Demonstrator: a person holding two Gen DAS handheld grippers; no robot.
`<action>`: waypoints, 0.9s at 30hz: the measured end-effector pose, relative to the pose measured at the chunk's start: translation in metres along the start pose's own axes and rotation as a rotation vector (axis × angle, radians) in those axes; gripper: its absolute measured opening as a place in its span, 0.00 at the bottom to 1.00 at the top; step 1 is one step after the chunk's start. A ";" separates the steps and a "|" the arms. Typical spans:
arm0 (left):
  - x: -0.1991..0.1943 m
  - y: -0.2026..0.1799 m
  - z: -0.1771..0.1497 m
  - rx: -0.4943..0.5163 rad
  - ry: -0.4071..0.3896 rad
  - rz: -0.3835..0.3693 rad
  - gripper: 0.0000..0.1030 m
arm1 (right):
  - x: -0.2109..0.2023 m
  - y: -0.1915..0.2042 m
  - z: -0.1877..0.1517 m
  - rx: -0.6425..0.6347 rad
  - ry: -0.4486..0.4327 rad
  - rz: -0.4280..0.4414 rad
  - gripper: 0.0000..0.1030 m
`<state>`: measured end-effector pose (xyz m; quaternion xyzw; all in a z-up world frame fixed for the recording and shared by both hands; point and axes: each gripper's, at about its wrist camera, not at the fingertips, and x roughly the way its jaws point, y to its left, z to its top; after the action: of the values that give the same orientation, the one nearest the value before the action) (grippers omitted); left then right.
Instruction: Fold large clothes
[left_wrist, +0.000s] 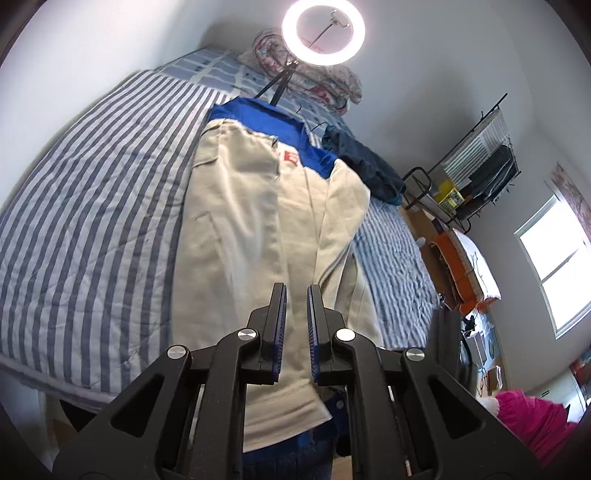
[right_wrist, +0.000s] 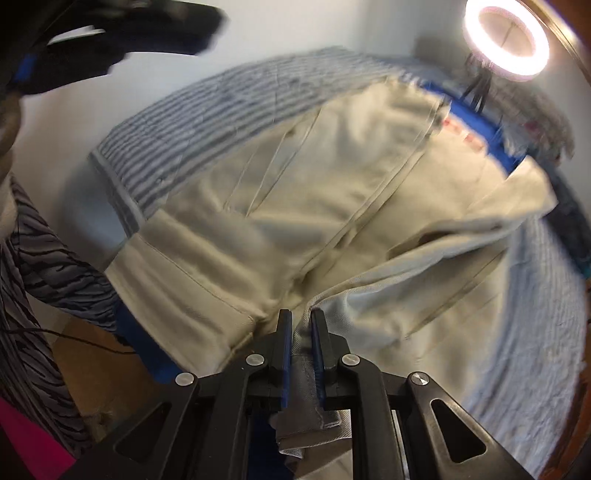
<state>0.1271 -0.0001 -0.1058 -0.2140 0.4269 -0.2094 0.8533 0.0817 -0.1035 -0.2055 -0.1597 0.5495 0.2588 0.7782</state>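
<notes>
Nearest in the left wrist view: left gripper (left_wrist: 296, 291), black with blue pads, jaws narrowed to a slim gap, nothing between them, poised over the hem end of the beige cotton work jacket with blue yoke (left_wrist: 258, 221). Below the jaws, hem of the jacket hanging past the near edge of the bed. Beyond, jacket spread lengthwise on the blue-and-white striped quilt (left_wrist: 92, 221), front up, one sleeve folded in along the right side, small red patch (left_wrist: 290, 158) near the chest, blue yoke at the far end. Just beside the far right shoulder, a dark teal crumpled garment (left_wrist: 365, 162). Farther still, a floral bundle of bedding (left_wrist: 332, 85) against the wall and a glowing ring light on a black tripod (left_wrist: 323, 31). Off to the right, well apart from the bed, a black wire rack (left_wrist: 476, 166), an orange-edged piece of furniture (left_wrist: 461, 269) and a bright window (left_wrist: 554, 273).

Nearest in the right wrist view: right gripper (right_wrist: 301, 317), jaws narrow, closed on a thick folded beige edge of the jacket (right_wrist: 332, 206), cloth bunched between the pads and trailing below them. Picture blurred. To the left, a sleeve with grey and black stripes (right_wrist: 44, 280). Beyond the jaws, jacket body across the striped quilt (right_wrist: 221, 107), blue yoke toward the ring light (right_wrist: 506, 38). Top left, a dark blurred shape, likely the left gripper (right_wrist: 122, 40), state not readable there.
</notes>
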 end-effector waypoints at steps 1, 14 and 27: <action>0.001 0.002 -0.005 -0.006 0.004 0.002 0.08 | -0.002 -0.003 -0.001 0.021 0.003 0.035 0.18; 0.058 -0.033 -0.069 0.060 0.199 -0.038 0.34 | -0.093 -0.113 -0.019 0.285 -0.179 0.130 0.46; 0.115 -0.064 -0.103 0.190 0.310 0.015 0.34 | -0.066 -0.295 0.024 0.669 -0.297 0.101 0.57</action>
<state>0.0951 -0.1343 -0.2003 -0.0946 0.5333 -0.2730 0.7951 0.2539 -0.3463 -0.1456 0.1701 0.4919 0.1235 0.8449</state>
